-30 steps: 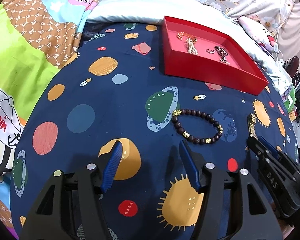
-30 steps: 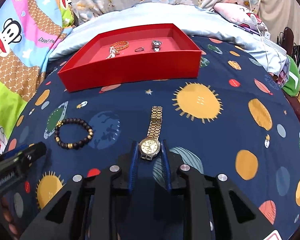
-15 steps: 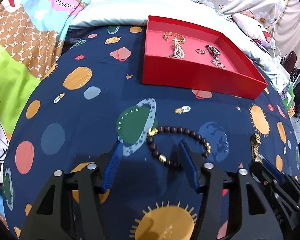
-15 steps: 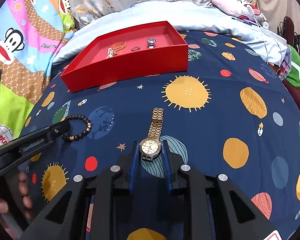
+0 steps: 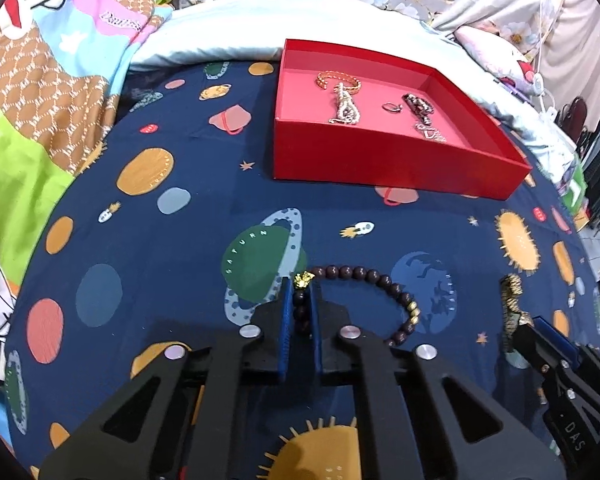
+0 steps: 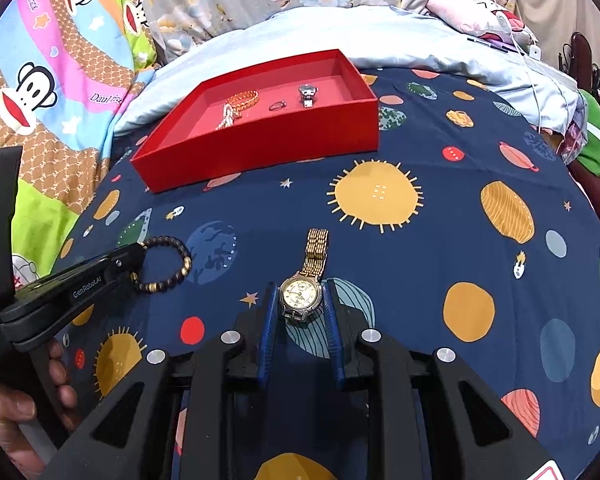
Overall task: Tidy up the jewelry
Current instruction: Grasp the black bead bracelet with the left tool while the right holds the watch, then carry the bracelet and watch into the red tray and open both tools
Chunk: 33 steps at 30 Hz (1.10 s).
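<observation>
Left wrist view: your left tongs (image 5: 300, 312) pinch the bead bracelet (image 5: 364, 276).
Right wrist view: your right tongs (image 6: 300, 312) clamp the gold watch (image 6: 302, 294).

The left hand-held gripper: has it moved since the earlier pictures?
Yes. The left hand-held gripper advanced toward the red box and closed on the bead bracelet.

Two low, close wrist views, both toward the red tray (image 5: 384, 160).

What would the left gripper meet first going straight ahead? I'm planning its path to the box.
Probably the red box, its near wall. The left gripper already pinches the bead bracelet; depth is uncertain.
</observation>
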Each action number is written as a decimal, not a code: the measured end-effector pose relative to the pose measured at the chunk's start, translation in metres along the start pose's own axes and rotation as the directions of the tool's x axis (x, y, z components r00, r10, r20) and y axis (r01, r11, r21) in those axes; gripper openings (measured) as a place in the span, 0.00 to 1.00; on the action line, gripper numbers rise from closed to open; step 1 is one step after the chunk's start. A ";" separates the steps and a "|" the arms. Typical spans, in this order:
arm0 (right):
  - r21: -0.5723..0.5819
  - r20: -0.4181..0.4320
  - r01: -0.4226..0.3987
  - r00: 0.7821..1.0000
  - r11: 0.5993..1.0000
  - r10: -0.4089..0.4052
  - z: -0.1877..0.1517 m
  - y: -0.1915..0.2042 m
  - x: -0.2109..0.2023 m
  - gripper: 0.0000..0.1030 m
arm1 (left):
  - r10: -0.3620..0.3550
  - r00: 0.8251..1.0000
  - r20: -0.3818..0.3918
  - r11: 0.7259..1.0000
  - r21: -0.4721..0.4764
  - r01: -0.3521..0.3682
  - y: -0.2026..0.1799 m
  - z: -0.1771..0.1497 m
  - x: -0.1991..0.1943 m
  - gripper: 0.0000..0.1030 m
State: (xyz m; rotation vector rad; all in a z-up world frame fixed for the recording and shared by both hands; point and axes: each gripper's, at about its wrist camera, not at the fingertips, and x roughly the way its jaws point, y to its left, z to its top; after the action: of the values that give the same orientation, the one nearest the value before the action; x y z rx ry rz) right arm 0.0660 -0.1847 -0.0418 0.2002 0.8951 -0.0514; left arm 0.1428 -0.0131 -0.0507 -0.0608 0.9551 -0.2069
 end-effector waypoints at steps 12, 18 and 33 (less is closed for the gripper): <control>-0.009 0.046 -0.029 0.999 1.000 0.029 0.010 0.003 -0.025 0.20 | -0.056 0.998 0.030 0.998 0.014 0.056 -0.007 -0.001 -0.030 0.07; -0.007 0.074 -0.051 0.996 0.999 0.052 0.016 0.004 -0.042 0.20 | -0.073 0.996 0.053 0.997 0.021 0.072 -0.008 0.003 -0.048 0.07; -0.050 0.165 -0.064 0.984 0.997 0.072 0.049 0.005 -0.071 0.20 | -0.118 0.982 0.149 0.991 0.074 0.108 -0.023 0.034 -0.084 0.07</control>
State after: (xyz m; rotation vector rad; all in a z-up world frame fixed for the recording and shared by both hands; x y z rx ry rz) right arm 0.0601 -0.1923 0.0439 0.1823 0.7217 0.0150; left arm 0.1202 -0.0200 0.0394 -0.0700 0.7916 -0.3336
